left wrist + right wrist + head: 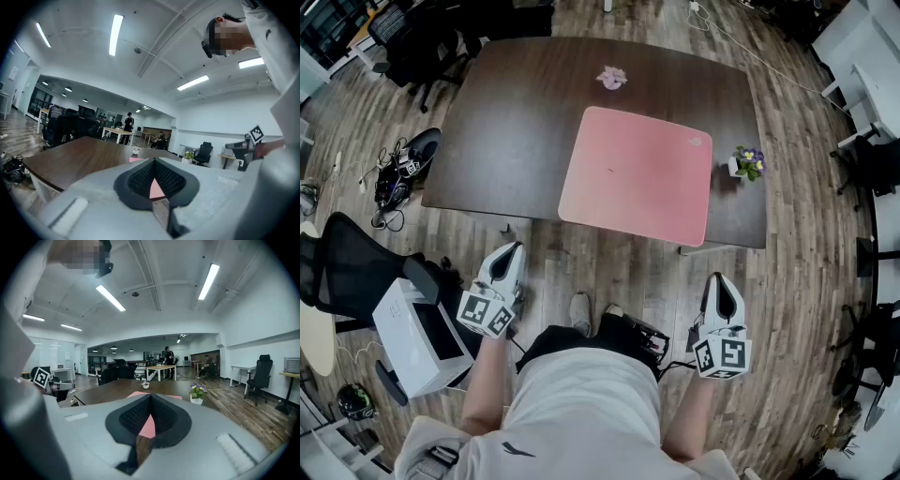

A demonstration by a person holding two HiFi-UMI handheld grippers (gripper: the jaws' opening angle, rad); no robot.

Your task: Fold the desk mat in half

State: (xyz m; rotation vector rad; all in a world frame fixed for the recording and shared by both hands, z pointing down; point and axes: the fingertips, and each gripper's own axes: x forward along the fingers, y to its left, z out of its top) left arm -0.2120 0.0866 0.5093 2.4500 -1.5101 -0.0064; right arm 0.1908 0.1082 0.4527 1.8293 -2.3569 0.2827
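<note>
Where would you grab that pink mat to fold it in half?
Probably its two near corners, coming from the person's side. The desk mat lies flat with its near edge along the front edge of the table, so jaws could pinch it there.

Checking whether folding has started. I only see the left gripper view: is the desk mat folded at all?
Observer: No. The head view shows the desk mat lying flat, unfolded, on the table.
Operator: Is the right gripper on it?
Observer: No, the right gripper hangs short of the table's near edge, apart from the mat.
Operator: Its jaws?
Observer: Together, nothing between them.
</note>
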